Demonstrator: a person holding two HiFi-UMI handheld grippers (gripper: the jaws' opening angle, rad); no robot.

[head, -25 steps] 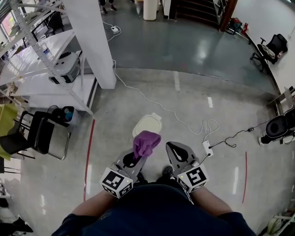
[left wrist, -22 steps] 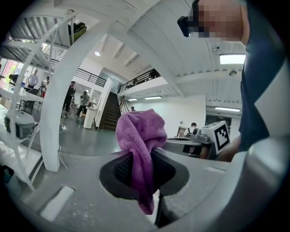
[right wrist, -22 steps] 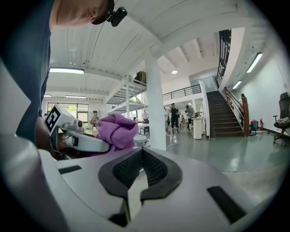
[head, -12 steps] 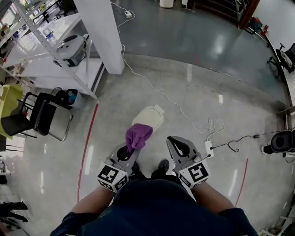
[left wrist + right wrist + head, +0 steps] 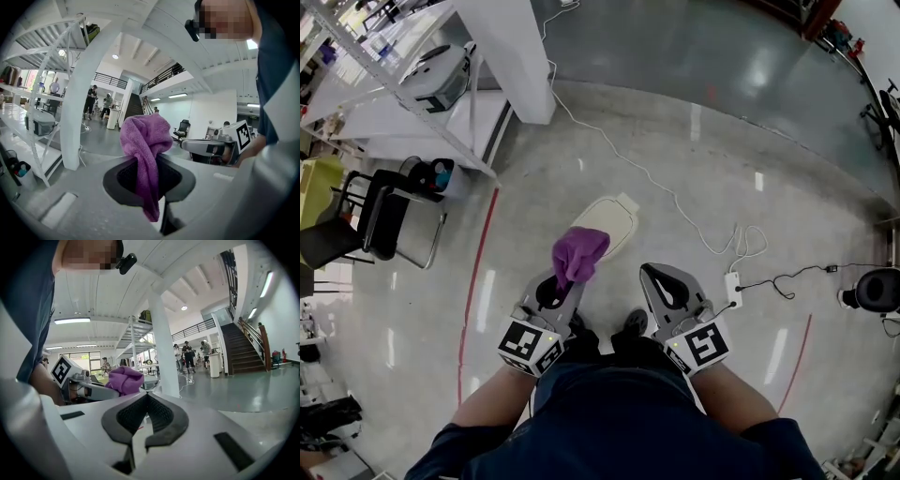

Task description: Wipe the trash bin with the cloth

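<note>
Left gripper [image 5: 567, 284]: jaws clenched on purple cloth [image 5: 578, 255], which shows against the near edge of the trash bin [image 5: 614, 217], as before. Right gripper [image 5: 652, 277]: jaws together, empty, right of bin, unchanged.

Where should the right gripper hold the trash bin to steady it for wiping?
Probably the right-side rim, coming down from above. The trash bin stands upright on the floor, cream top facing up, and that edge lies nearest the right gripper, which is shut and empty, so it must open first. The left gripper holds the purple cloth.
</note>
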